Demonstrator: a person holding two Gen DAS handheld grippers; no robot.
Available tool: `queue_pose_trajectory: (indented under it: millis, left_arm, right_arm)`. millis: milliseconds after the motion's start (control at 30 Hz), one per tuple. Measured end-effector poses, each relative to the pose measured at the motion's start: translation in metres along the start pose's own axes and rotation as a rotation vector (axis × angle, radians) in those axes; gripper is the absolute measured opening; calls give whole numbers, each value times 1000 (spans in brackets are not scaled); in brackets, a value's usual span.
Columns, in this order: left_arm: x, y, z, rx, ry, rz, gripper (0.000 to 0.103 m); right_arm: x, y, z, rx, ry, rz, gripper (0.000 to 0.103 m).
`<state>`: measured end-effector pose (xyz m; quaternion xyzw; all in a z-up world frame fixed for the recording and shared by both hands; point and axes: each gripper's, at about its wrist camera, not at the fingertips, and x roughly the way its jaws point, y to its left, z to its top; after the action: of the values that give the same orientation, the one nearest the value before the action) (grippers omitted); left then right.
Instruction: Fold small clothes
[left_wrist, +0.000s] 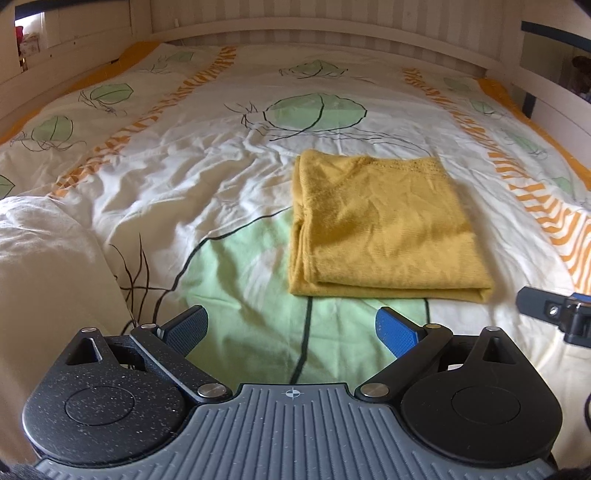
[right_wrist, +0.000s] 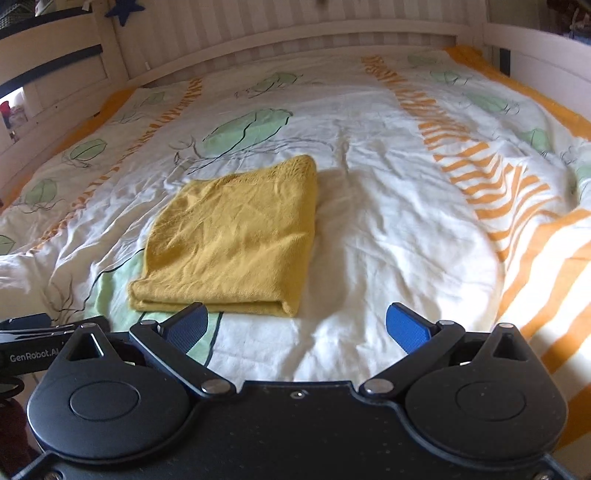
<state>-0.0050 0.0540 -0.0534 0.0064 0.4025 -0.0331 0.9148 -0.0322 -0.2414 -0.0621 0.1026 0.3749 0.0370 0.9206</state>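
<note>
Both grippers, left (left_wrist: 291, 326) and right (right_wrist: 297, 326), hovered spread wide and empty above the bed's near edge, while the yellow garment (left_wrist: 384, 225) lay folded mid-bedspread (left_wrist: 184, 177), so the folding looked essentially finished.

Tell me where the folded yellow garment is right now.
The folded yellow garment lies flat on the patterned bedspread, right of centre in the left wrist view and left of centre in the right wrist view, just ahead of both open tools.
</note>
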Motion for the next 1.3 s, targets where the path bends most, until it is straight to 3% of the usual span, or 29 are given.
queue_pose_trajectory:
  millis: [533, 1300]
  left_arm:
    - [-2, -2, 0, 4, 63, -1, 98]
    - [4, -5, 8, -3, 76, -15, 98]
  right_arm:
    - [4, 4, -10, 47, 88, 59, 102]
    - [12, 6, 0, 69, 100, 88, 102]
